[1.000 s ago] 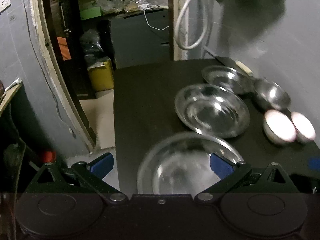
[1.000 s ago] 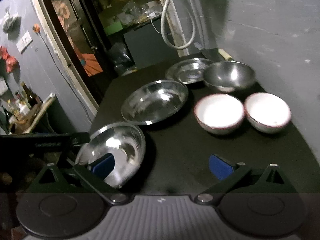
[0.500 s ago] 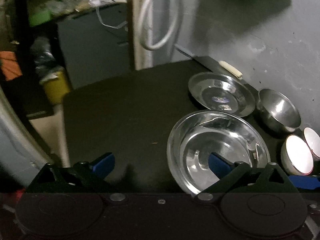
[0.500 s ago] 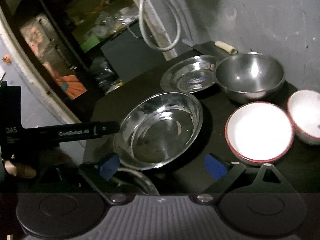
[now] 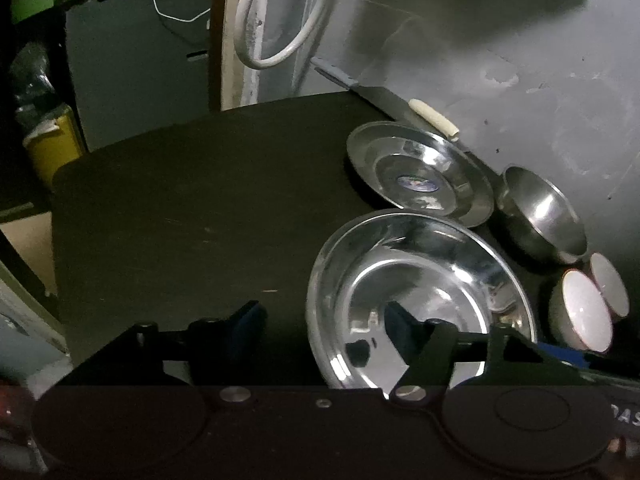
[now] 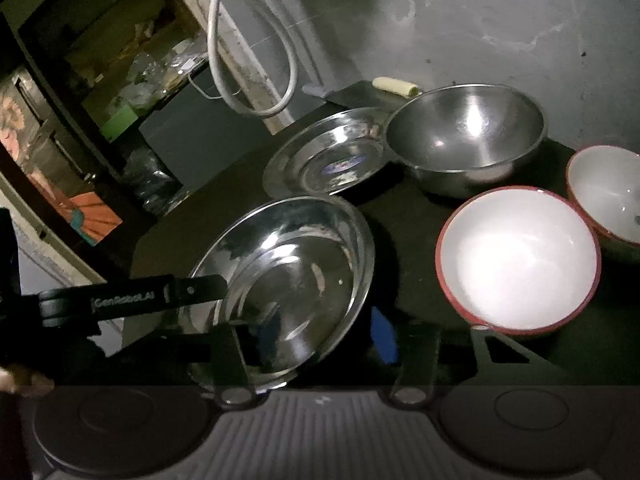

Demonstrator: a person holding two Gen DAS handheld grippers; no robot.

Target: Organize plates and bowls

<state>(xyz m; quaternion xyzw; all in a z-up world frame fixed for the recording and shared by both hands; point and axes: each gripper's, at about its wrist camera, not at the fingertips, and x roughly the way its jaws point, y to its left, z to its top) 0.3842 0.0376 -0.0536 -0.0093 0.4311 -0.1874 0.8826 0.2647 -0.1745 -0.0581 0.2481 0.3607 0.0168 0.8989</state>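
While both hand-held grippers (image 5: 324,328) (image 6: 308,340) close astride steel plate (image 6: 288,268) rim, contact w/ pads hidden.

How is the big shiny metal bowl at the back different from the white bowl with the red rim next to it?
The metal bowl is silvery grey steel all over and mirrors the light; the white bowl is matte white inside with a red rim. The metal bowl looks deeper. It sits by the wall; the white bowl is nearer the camera. Both are round, upright, empty and on the dark table.
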